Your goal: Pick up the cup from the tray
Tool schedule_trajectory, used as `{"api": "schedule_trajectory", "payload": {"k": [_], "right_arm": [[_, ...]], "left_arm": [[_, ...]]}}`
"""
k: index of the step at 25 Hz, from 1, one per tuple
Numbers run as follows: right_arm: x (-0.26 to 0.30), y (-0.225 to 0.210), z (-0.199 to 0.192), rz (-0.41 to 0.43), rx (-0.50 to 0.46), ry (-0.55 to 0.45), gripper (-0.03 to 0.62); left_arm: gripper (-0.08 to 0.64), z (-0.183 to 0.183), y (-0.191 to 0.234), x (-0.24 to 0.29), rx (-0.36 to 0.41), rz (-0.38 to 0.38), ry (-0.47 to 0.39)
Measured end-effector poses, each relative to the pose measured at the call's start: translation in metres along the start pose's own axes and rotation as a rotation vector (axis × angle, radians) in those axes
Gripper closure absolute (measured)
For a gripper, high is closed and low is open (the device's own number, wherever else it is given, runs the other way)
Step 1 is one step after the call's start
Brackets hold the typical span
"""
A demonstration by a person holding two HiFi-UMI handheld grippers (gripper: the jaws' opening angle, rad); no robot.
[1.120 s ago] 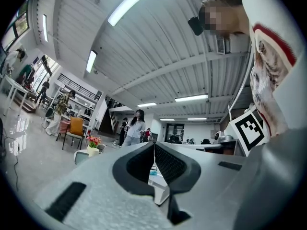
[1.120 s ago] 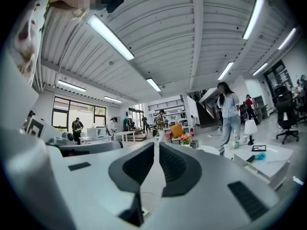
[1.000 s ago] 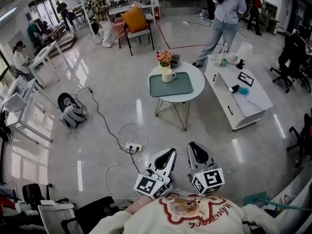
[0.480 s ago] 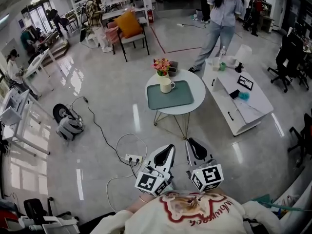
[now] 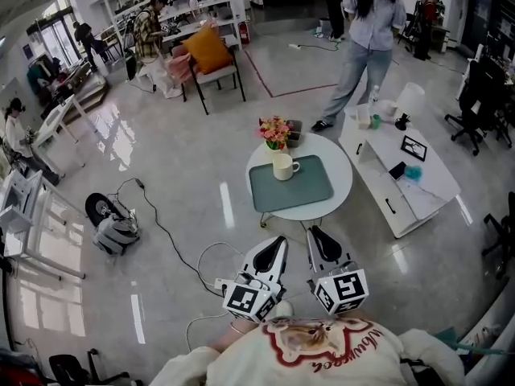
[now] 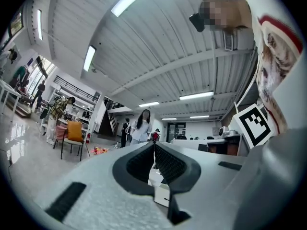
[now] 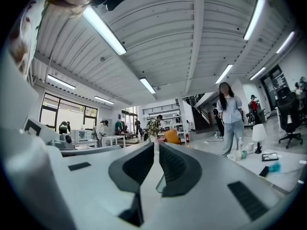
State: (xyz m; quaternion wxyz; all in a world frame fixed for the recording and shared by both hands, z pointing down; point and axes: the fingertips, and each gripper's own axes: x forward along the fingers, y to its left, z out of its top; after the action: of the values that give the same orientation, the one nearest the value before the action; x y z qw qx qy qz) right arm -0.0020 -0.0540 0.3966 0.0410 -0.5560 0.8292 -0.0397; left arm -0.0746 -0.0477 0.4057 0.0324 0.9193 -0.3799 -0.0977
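Cup (image 5: 282,166) on tray (image 5: 304,188) (round table (image 5: 342,172)), left gripper (image 5: 278,244) and right gripper (image 5: 315,236) jaws closed, empty.

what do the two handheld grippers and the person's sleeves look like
The left gripper and right gripper have white plastic bodies tapering to two jaws lined with black textured pads. Each carries a white cube with black square markers: left cube, right cube. The person wears a cream sweatshirt with a red-outlined chest print.

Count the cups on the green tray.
1: a white cup stands on the green tray, at its far left corner, near the flowers. Nothing hides any of the tray.
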Motion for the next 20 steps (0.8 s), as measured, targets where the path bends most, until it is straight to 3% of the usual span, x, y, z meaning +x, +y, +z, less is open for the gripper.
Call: {"api": "schedule_trajectory", "payload": {"k": [8,20], "right_arm": [[0.040,-0.010,-0.006,-0.052,0.012,0.001,0.541],[0.092,-0.035,-0.009,-0.046,0.003,0.028,0.541]], "left_arm": [[0.541,-0.002,0.036,0.024,-0.015,-0.041,0.008],[0.541,-0.007,0.082,0.058,-0.042,0.001,0.002]]}}
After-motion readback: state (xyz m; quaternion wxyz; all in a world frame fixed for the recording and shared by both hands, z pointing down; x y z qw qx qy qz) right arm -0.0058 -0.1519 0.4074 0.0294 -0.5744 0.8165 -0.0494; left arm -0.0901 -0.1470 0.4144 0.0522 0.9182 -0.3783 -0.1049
